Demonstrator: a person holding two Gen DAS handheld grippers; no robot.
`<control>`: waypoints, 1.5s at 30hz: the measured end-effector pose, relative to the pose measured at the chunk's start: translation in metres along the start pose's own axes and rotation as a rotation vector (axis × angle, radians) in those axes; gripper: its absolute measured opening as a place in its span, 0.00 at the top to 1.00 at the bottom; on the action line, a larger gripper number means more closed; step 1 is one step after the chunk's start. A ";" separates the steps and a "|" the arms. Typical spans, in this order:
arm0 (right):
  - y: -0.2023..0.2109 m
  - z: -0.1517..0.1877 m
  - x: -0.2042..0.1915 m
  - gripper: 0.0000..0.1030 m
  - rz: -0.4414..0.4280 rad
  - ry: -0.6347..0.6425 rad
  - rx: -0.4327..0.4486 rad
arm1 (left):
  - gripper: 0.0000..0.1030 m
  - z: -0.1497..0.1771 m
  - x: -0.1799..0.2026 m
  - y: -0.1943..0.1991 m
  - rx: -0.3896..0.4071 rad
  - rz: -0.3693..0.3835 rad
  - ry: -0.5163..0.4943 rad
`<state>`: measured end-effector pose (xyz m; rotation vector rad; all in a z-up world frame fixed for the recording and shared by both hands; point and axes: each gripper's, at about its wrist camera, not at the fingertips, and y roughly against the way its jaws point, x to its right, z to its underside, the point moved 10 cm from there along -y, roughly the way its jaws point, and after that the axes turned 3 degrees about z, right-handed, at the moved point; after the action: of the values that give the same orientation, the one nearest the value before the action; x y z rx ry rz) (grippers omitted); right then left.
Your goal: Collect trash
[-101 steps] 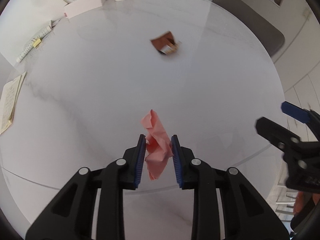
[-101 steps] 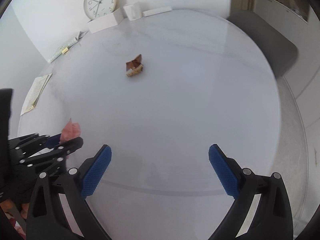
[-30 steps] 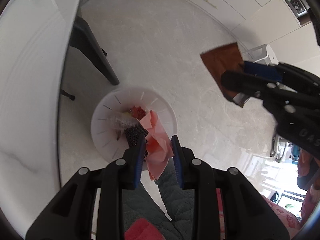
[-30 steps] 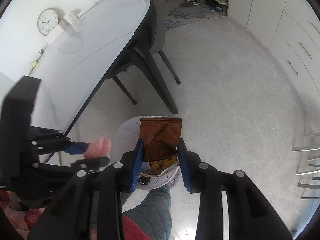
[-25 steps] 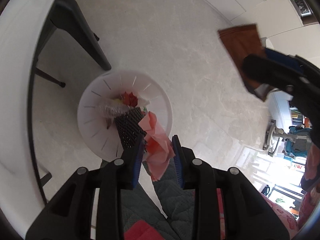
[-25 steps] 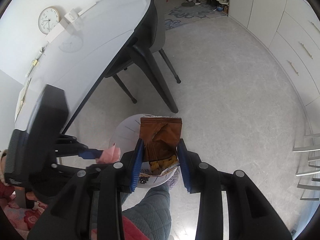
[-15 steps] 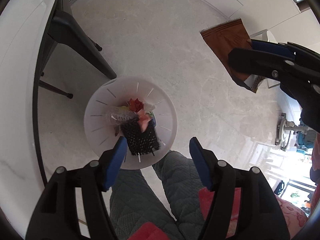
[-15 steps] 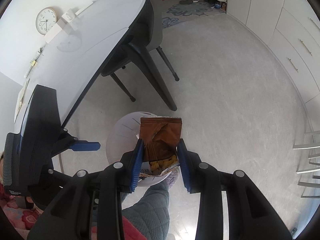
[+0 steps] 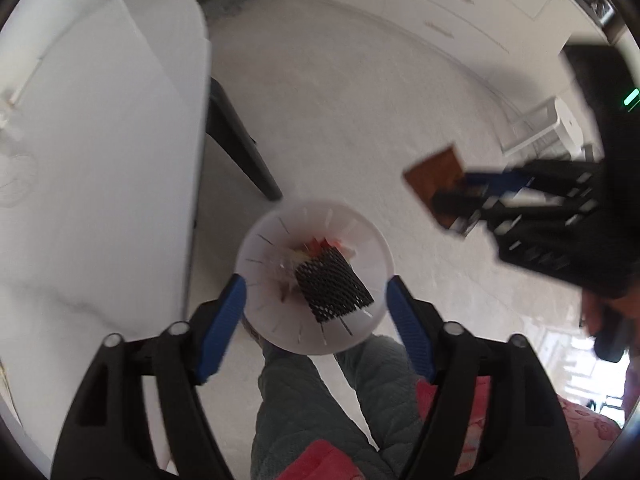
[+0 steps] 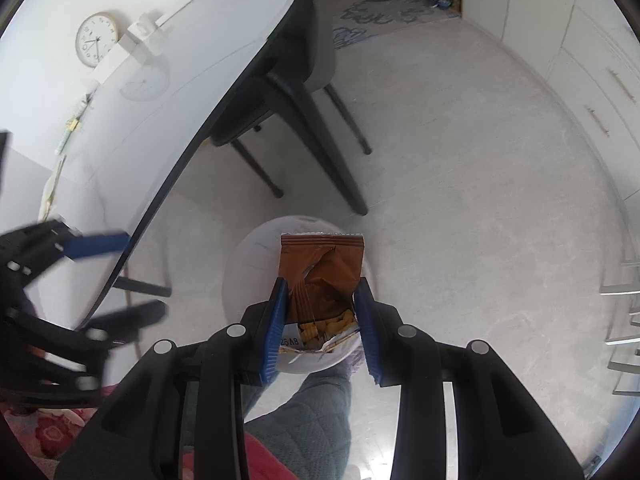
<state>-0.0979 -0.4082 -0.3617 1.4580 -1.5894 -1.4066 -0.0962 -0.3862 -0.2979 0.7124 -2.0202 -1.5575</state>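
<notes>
White trash bin [image 9: 256, 276] on the floor holds black foam netting [image 9: 332, 286] and blurred red and pale scraps; left gripper [image 9: 314, 320] hangs above it, jaws spread and empty; right gripper [image 10: 322, 326], over the bin, clamps a brown snack wrapper [image 10: 322, 268] that hides its contents.

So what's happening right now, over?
Left tongs open, empty. Right tongs shut on brown snack wrapper, above round white bin. Nothing blocking.
</notes>
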 end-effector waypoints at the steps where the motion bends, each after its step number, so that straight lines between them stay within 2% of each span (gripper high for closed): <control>1: -0.007 0.002 -0.005 0.65 -0.010 0.011 -0.013 | 0.24 0.000 -0.005 0.008 0.018 -0.012 0.011; 5: -0.041 0.016 -0.028 0.66 -0.037 0.074 -0.073 | 0.24 0.008 -0.028 0.032 0.052 -0.063 0.074; 6: -0.048 0.019 -0.033 0.60 -0.042 0.084 -0.083 | 0.24 0.010 -0.033 0.035 0.055 -0.071 0.092; 7: -0.058 0.022 -0.038 0.41 -0.043 0.095 -0.104 | 0.22 0.013 -0.038 0.039 0.058 -0.075 0.118; 8: -0.067 0.026 -0.043 0.31 -0.039 0.101 -0.127 | 0.22 0.015 -0.043 0.041 0.058 -0.077 0.141; 9: -0.074 0.028 -0.048 0.14 -0.039 0.110 -0.147 | 0.22 0.017 -0.046 0.043 0.055 -0.080 0.160; 10: -0.079 0.030 -0.053 0.09 -0.032 0.122 -0.166 | 0.22 0.020 -0.049 0.045 0.049 -0.083 0.178; 13: -0.087 0.033 -0.061 0.09 0.008 0.151 -0.202 | 0.22 0.028 -0.058 0.048 0.030 -0.089 0.214; 15: -0.079 0.030 -0.063 0.06 0.026 0.138 -0.183 | 0.22 0.030 -0.064 0.050 0.028 -0.094 0.222; 17: -0.063 0.021 -0.061 0.03 0.047 0.106 -0.136 | 0.22 0.031 -0.072 0.053 0.031 -0.097 0.234; 19: -0.038 0.007 -0.060 0.03 0.060 0.058 -0.078 | 0.17 0.031 -0.078 0.060 0.049 -0.091 0.243; 24: 0.028 -0.039 -0.071 0.03 0.108 -0.016 0.087 | 0.13 0.028 -0.110 0.087 0.149 -0.095 0.256; 27: 0.069 -0.064 -0.099 0.03 0.144 -0.018 0.198 | 0.12 0.026 -0.139 0.118 0.225 -0.110 0.271; 31: 0.124 -0.093 -0.161 0.03 0.140 0.006 0.357 | 0.08 0.027 -0.185 0.174 0.360 -0.158 0.296; 34: 0.162 -0.111 -0.205 0.02 0.162 0.024 0.473 | 0.08 0.027 -0.216 0.220 0.461 -0.196 0.288; 37: 0.195 -0.127 -0.245 0.02 0.143 0.021 0.575 | 0.08 0.027 -0.241 0.259 0.531 -0.218 0.278; 45: 0.254 -0.153 -0.312 0.02 0.164 0.008 0.710 | 0.08 0.044 -0.291 0.340 0.653 -0.233 0.312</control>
<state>0.0298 -0.2000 -0.0065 1.6383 -2.2787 -0.7610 0.0551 -0.0890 0.0035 1.3783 -2.2519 -0.7923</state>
